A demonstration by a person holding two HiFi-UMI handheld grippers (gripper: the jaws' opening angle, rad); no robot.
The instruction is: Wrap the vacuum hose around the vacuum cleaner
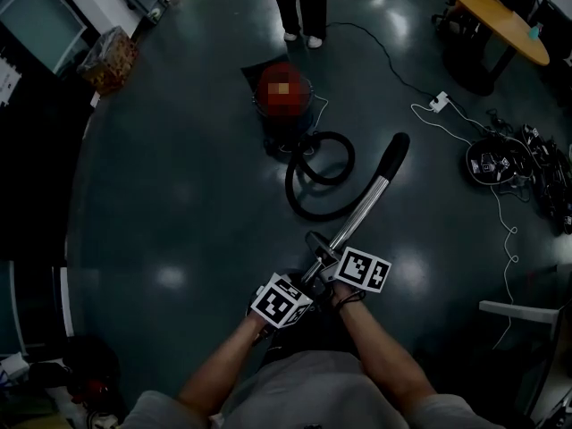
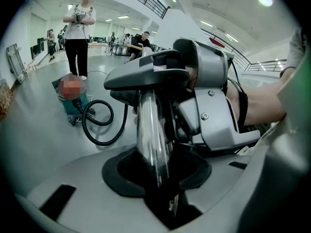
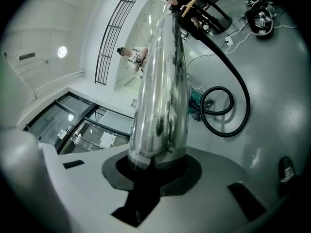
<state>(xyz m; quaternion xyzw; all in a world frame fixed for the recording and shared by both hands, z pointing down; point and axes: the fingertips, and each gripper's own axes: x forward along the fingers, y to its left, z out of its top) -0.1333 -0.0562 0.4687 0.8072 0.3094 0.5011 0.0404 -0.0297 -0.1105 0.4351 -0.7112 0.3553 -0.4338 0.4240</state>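
Both grippers are clenched on the chrome wand [image 1: 362, 217]: the left gripper [image 2: 156, 171] farther from the vacuum cleaner [image 1: 284, 96], the right gripper [image 3: 156, 166] just beside it on the nearer side. The vacuum hose [image 1: 313, 181] lies in a loose loop on the floor [image 1: 179, 204], close in front of the vacuum cleaner, not yet wound around it. To do this step well, I think the wand should be carried around the vacuum cleaner in a wide circle, with the hose kept low and without kinks. A basket [image 1: 109, 59] stands well left of the vacuum cleaner; its contents are too blurred to name.
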